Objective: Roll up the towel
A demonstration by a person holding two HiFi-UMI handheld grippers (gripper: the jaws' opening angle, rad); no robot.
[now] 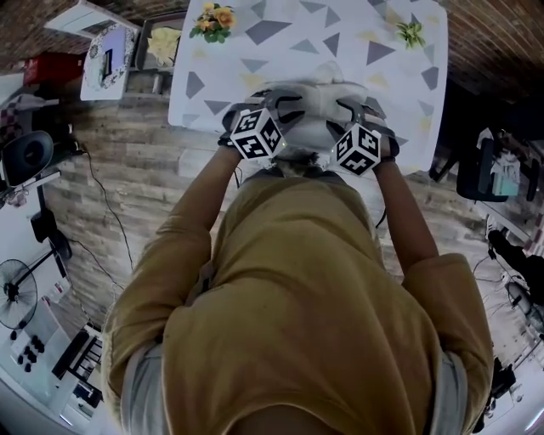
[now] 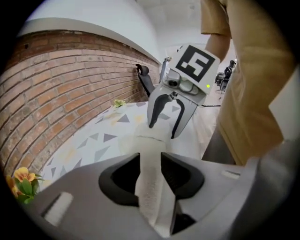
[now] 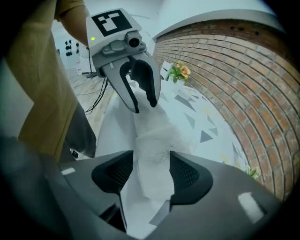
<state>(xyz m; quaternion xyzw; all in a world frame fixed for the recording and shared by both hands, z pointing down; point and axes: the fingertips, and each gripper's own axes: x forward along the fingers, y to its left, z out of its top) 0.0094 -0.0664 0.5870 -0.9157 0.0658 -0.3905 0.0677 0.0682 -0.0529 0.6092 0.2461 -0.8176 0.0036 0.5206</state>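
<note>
Left tongs (image 2: pixel 150 160) pinch the white towel (image 2: pixel 149 139), bunched into a narrow roll; right tongs (image 3: pixel 152 173) gape around it.

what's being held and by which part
Left gripper pinches the rolled towel at one end; right gripper stands open around the other end, not gripping.

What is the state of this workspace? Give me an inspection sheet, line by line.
Surface: table under a triangle-patterned cloth.
Job's things: white towel, bunched into a narrow strip that runs between both tools.
Clutter: orange flowers and a green sprig at the table's far edge.
Grippers: left tool shut on the towel; right tool jaws apart, towel between them.
Cables: one black cable trailing over the floor.
Surroundings: brick wall, plank floor, a fan.
</note>
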